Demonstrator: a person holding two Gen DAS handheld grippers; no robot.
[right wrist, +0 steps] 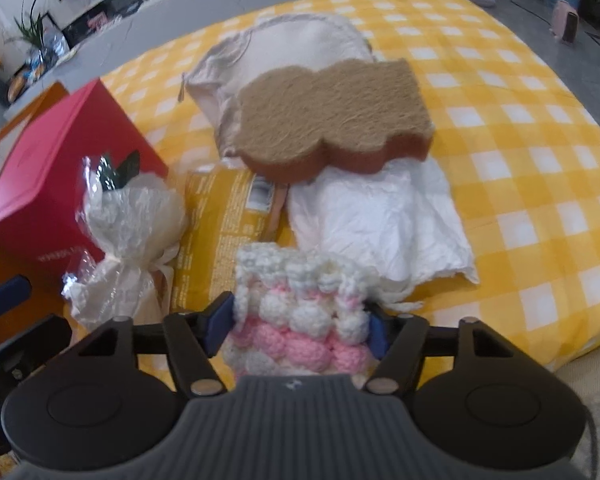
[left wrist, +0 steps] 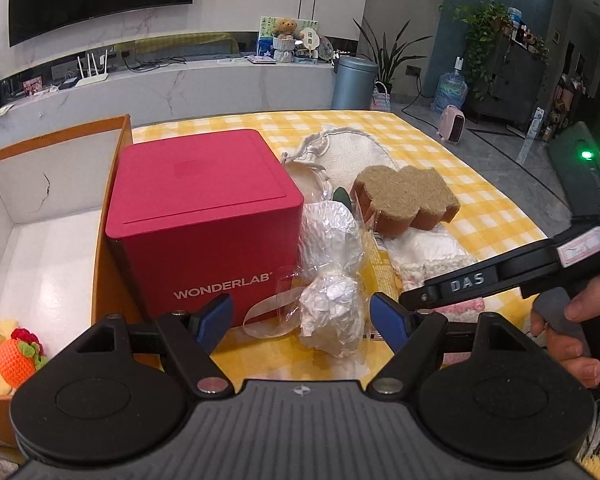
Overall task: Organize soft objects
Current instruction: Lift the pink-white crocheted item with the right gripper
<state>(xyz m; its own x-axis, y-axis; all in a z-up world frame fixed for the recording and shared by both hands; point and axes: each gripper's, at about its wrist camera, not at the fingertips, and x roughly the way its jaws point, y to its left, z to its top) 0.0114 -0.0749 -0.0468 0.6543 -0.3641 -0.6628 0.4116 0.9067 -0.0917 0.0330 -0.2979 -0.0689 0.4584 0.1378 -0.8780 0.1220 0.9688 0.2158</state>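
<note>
My right gripper (right wrist: 298,326) is shut on a pink and white crochet piece (right wrist: 300,320), which fills the gap between its blue pads. It also shows in the left wrist view (left wrist: 456,300) under the right tool. My left gripper (left wrist: 302,316) is open, its pads either side of a white wrapped bundle (left wrist: 332,312) on the yellow checked cloth. A brown sponge (right wrist: 332,120) lies on white paper (right wrist: 380,220). An orange crochet fruit (left wrist: 18,356) lies in the open cardboard box (left wrist: 40,240) at the left.
A red WONDERLAB box (left wrist: 204,220) stands beside the cardboard box. A cream cloth bag (right wrist: 284,44) lies behind the sponge. A yellow packet (right wrist: 220,220) lies between bundle and paper. The table edge (left wrist: 500,184) drops off to the floor at right.
</note>
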